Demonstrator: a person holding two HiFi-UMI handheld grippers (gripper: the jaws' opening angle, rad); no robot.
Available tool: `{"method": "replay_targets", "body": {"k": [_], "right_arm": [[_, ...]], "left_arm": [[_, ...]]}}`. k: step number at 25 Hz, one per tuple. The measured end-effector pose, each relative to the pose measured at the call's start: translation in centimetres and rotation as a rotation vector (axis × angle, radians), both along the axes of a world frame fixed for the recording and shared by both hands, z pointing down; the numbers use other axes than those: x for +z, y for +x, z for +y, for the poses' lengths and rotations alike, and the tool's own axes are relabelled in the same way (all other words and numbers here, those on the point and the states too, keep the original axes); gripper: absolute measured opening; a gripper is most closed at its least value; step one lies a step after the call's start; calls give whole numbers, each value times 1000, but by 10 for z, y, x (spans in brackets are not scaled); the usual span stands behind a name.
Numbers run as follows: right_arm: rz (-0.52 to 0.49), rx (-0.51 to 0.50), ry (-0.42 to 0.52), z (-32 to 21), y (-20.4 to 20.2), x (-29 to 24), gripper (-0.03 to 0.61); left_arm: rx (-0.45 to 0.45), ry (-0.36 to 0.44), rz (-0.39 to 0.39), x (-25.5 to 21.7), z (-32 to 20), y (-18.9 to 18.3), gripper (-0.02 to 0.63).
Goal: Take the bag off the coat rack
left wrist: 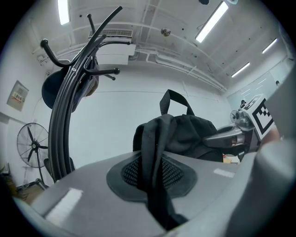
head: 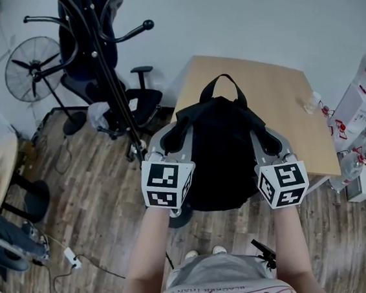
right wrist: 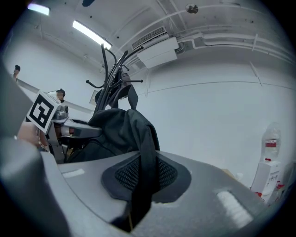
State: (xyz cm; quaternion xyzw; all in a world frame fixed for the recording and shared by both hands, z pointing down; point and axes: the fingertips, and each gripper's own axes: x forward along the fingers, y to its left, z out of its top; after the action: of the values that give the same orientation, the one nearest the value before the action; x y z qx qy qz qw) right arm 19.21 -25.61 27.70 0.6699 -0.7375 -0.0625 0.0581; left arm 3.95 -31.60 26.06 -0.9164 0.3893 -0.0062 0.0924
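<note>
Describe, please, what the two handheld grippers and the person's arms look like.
The left gripper and right gripper match: broad grey jaws with dark oval mesh pads, and a white cube with black square markers behind. The forearms are bare, no sleeves showing; the top is pale with lettering.

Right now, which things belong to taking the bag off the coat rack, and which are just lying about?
In the job: black bag, coat rack, left gripper and right gripper, jaws shut on bag straps.
Lying about: fan, office chair, wooden table.
</note>
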Motion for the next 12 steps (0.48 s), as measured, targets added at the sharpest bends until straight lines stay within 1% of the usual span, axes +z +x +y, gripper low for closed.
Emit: {"method": "replay_targets", "body": {"k": [7,12], "right_arm": [[-3,22,45,-2,5,-20,40],[0,26,56,-6,5,-24,40]], "left_arm": [[2,32,13,-19,-3,5,64],[1,33,15,-22,-7,5,66]]}}
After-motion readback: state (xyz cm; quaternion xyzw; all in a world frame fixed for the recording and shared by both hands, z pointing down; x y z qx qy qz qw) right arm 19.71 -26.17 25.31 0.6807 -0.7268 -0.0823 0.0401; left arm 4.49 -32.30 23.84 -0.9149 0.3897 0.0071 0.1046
